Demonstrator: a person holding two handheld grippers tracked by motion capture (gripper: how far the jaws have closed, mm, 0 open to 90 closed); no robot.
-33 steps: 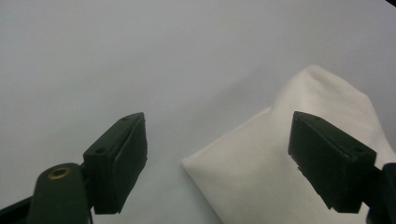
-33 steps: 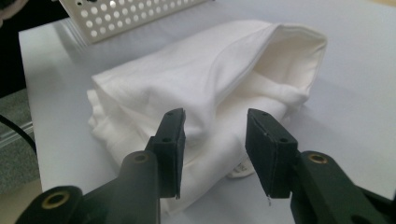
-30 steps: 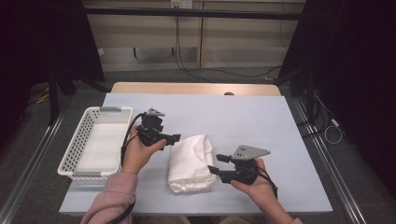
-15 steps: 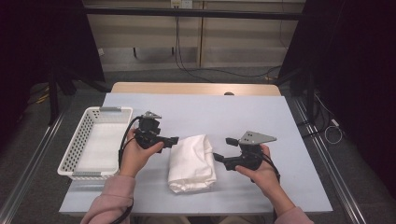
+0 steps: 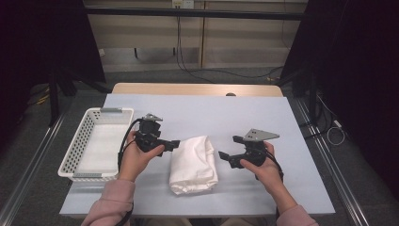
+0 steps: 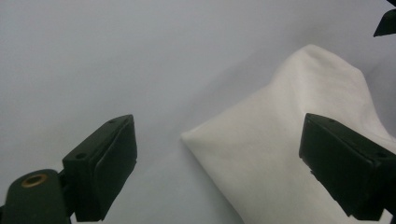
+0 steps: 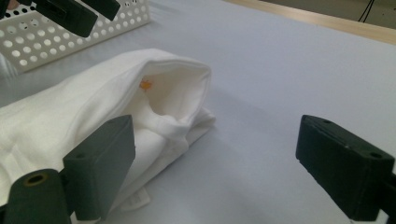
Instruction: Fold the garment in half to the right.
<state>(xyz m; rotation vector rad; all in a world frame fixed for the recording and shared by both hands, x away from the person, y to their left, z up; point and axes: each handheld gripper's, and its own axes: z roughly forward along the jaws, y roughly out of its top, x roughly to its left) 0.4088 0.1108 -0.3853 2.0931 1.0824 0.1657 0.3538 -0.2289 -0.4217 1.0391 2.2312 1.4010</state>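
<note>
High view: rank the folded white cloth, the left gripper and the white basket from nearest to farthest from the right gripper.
1. Folded white cloth, on the table just left of the right gripper, at mid-table.
2. Left gripper, beyond the cloth's far-left corner, jaws open.
3. White basket, at the table's left edge.

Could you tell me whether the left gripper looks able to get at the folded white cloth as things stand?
Probably yes: the left gripper sits open right beside the cloth, nothing lies between them, and the right gripper waits apart on the other side.
</note>
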